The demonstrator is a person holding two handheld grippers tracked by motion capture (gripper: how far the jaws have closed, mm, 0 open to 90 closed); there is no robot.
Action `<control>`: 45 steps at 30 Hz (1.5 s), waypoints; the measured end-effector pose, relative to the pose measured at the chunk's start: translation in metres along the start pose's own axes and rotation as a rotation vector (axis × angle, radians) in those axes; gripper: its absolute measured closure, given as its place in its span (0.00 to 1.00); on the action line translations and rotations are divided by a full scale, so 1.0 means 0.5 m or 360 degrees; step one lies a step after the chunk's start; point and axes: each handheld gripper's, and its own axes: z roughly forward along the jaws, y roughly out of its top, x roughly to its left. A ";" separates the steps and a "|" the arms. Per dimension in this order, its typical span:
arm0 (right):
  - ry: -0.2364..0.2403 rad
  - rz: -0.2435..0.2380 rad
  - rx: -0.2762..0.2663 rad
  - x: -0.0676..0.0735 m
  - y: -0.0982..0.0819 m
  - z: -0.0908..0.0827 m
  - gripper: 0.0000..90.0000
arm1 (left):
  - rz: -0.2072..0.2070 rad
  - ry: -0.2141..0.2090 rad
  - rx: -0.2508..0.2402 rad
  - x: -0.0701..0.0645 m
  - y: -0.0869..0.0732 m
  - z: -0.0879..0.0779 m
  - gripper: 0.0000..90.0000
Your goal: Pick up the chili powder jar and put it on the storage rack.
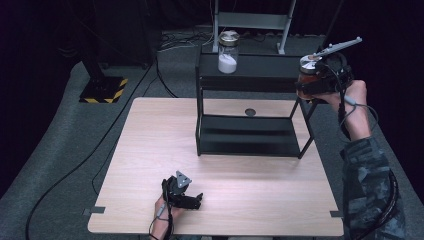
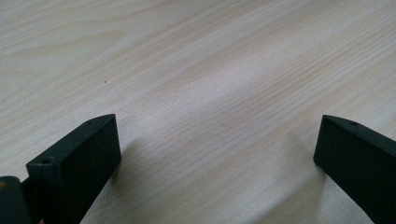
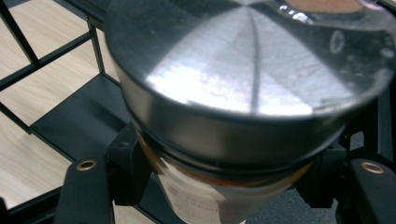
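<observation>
My right gripper (image 1: 309,85) is raised at the right end of the black two-tier rack (image 1: 250,87), level with its top shelf, and is shut on a glass jar (image 1: 311,70) with a brushed metal lid and brownish contents. Up close, that jar (image 3: 243,93) sits between the jaws, its lid toward the camera. A second glass jar (image 1: 228,51) with white powder stands on the rack's top shelf. My left gripper (image 1: 192,200) rests on the wooden table (image 1: 150,150) near its front edge. Its jaws stand wide open over bare wood, with the left gripper (image 2: 217,154) holding nothing.
The rack's lower shelf (image 1: 247,140) is bare. A round cable hole (image 1: 250,112) sits in the tabletop behind the rack. Beyond the table are a grey metal frame (image 1: 252,22), a stand base with yellow-black stripes (image 1: 104,90) and cables on the grey floor.
</observation>
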 end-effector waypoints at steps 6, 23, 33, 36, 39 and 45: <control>-0.0003 0.0018 -0.0004 -0.008 0.014 0.007 0.34 | -0.0001 0.0000 0.0001 0.000 0.000 0.000 0.00; -0.0019 0.0084 -0.0031 -0.024 0.046 0.019 0.34 | 0.0000 -0.0001 0.0004 0.000 0.001 0.000 0.00; -0.0022 0.0135 -0.0078 -0.028 0.056 0.036 0.34 | 0.0000 -0.0001 0.0003 0.000 0.001 0.000 0.00; -0.0032 0.0154 -0.0077 -0.028 0.060 0.045 0.34 | 0.0000 -0.0001 0.0003 0.000 0.001 0.000 0.00; -0.0036 0.0169 -0.0076 -0.030 0.065 0.054 0.34 | 0.0000 -0.0001 0.0003 0.000 0.001 0.000 0.00; -0.0036 0.0206 -0.0092 -0.037 0.070 0.067 0.34 | 0.0000 -0.0001 0.0003 0.000 0.001 0.000 0.00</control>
